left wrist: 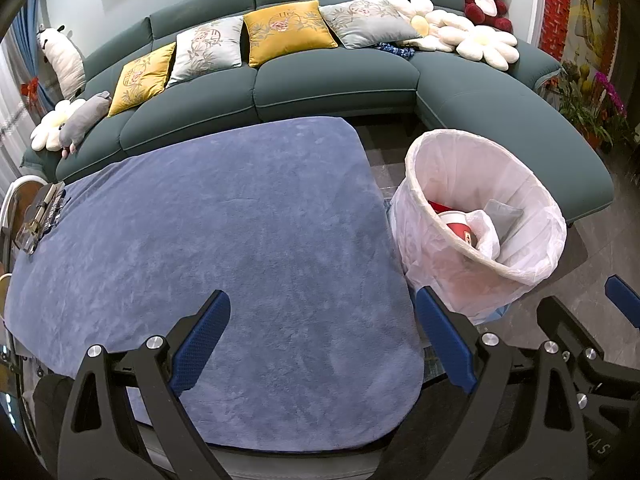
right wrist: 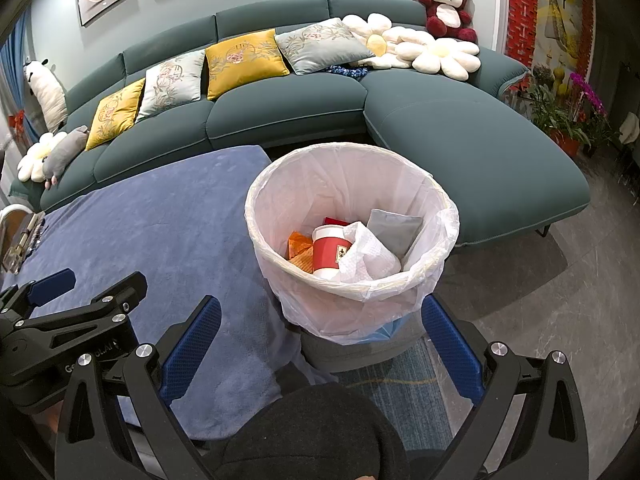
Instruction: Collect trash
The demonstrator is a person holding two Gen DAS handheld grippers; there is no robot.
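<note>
Both my left tool and right tool are spread wide and carry nothing, and the trash sits in the lined bin just beside the worktop. I count one red cup, one orange wrapper, one white bag and one grey pouch. My worry is brushing the loose liner and tipping the bin.
</note>
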